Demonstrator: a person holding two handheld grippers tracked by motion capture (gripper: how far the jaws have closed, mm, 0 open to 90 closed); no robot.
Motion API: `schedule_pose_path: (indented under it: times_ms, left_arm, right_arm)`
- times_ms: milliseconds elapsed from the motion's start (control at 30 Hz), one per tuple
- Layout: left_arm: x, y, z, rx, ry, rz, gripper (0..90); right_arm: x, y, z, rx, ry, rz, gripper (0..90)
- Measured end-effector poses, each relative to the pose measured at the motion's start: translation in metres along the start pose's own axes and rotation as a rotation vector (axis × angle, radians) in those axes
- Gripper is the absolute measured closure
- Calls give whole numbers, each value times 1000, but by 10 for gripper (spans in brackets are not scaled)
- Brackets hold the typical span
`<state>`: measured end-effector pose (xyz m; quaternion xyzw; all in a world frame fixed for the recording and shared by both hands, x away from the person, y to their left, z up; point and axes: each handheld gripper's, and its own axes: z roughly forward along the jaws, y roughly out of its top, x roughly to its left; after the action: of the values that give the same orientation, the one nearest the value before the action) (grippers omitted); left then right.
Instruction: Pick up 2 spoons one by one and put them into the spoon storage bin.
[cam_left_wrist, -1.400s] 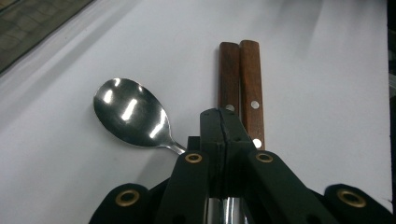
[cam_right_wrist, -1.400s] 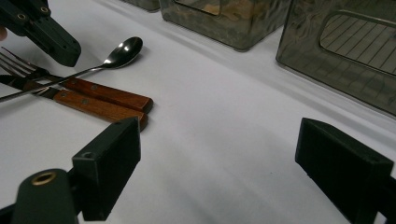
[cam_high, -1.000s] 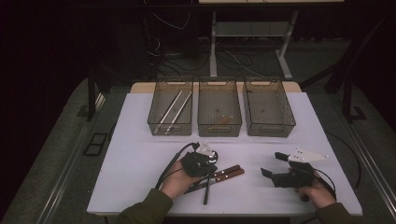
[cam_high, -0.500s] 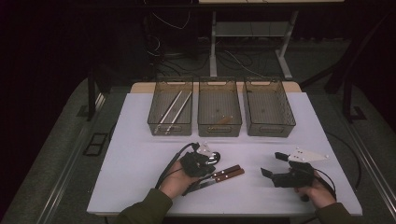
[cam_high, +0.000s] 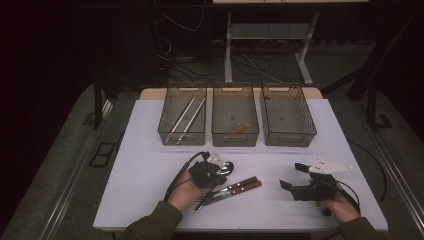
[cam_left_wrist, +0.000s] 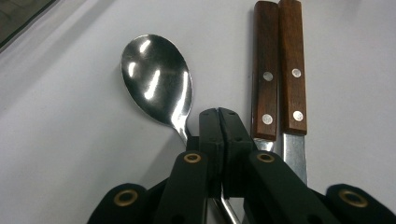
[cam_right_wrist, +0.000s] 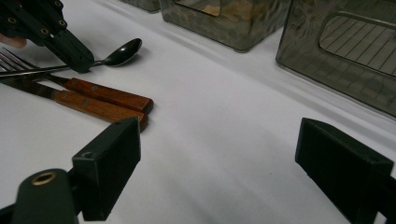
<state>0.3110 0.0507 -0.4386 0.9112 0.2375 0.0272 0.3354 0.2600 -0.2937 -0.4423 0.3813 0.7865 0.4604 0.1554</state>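
Left to right. The left tool (cam_left_wrist: 218, 122) has its jaws together on the thin neck of a polished steel spoon (cam_left_wrist: 158, 84), which lies on the white bench (cam_high: 150, 165) just left of two wooden-handled, riveted pieces of cutlery (cam_left_wrist: 279, 70). The pads appear to pinch the stem just below the bowl; whether they truly press the metal or merely meet above it cannot be told, since the stem passes under the jaws. Judged from its look, the spoon is light, rigid and slippery, its narrow stem prone to pivot in a two-point grip. A hold near the neck, close to the heavier bowl, should limit swinging. In the right gripper view, fork tines (cam_right_wrist: 14, 58) and a blade show beside the handles, cut off at the frame edge. Behind stand three smoky transparent plastic bins (cam_high: 234, 116): the left holds long pale rods, the middle something small and brownish that is hard to identify, the right apparently nothing. The right tool (cam_right_wrist: 233, 168) rests well apart, jaws wide, holding nothing.
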Motion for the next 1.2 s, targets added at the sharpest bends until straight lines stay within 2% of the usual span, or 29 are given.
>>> schedule_pose_path:
  times_ms: [33, 67, 133, 267, 367, 433, 600, 767, 900, 1100, 1200]
  left_arm:
    - [0, 0, -1, -6, 1, 0, 861]
    - [3, 1, -4, 7, -1, 23, 850]
    - [5, 2, -7, -12, 4, 13, 829]
    - [12, 3, -11, -58, 24, -35, 748]
    - [20, 5, -8, -89, 45, -70, 661]
    - [24, 6, -5, -102, 45, -95, 616]
    - [30, 9, 1, -113, 49, -104, 535]
    - [28, 10, 8, -113, 58, -121, 521]
    - [28, 11, 11, -87, 72, -95, 528]
    - [25, 11, 15, -83, 84, -90, 542]
    - [23, 11, 16, -77, 99, -75, 541]
  right_arm:
    - [0, 0, 0, 0, 0, 0, 144]
    - [0, 0, 0, 0, 0, 0, 143]
    - [0, 0, 0, 0, -1, 1, 144]
    - [0, 0, 1, 3, 1, -5, 143]
    - [0, 0, 1, 5, 0, -3, 143]
    - [0, 0, 1, 5, 0, -3, 144]
    - [0, 0, 1, 7, 0, -1, 144]
    - [0, 0, 1, 8, 0, -2, 144]
    - [0, 0, 1, 9, -1, -3, 144]
    - [0, 0, 1, 7, 0, -3, 144]
    - [0, 0, 1, 6, 0, -4, 144]
